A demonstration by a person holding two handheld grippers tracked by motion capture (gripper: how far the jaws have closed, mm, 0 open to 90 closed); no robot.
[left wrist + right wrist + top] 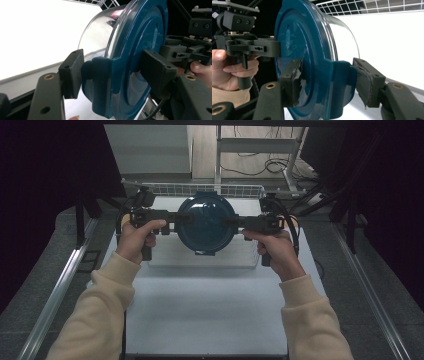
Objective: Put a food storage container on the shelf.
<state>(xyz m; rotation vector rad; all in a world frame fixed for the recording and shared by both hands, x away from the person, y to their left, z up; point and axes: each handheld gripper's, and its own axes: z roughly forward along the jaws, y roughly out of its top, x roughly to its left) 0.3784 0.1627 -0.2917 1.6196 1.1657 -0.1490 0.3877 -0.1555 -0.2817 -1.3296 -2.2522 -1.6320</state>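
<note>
The left gripper pinches the left clasp of the teal lid on a clear bowl. In its own view one of its fingers presses the clasp's outer flap and the other lies on the lid's top face. The bowl is held over the white desk, lid facing the person, just before a wire rack. The right gripper pinches the opposite clasp the same way, and one of its fingers sits flat on the lid.

Risk, as I judge it: both grips are on the lid alone, so if a clasp flips open the bowl could drop away. Uneven pull between the hands could also twist the lid out of either pinch.
</note>
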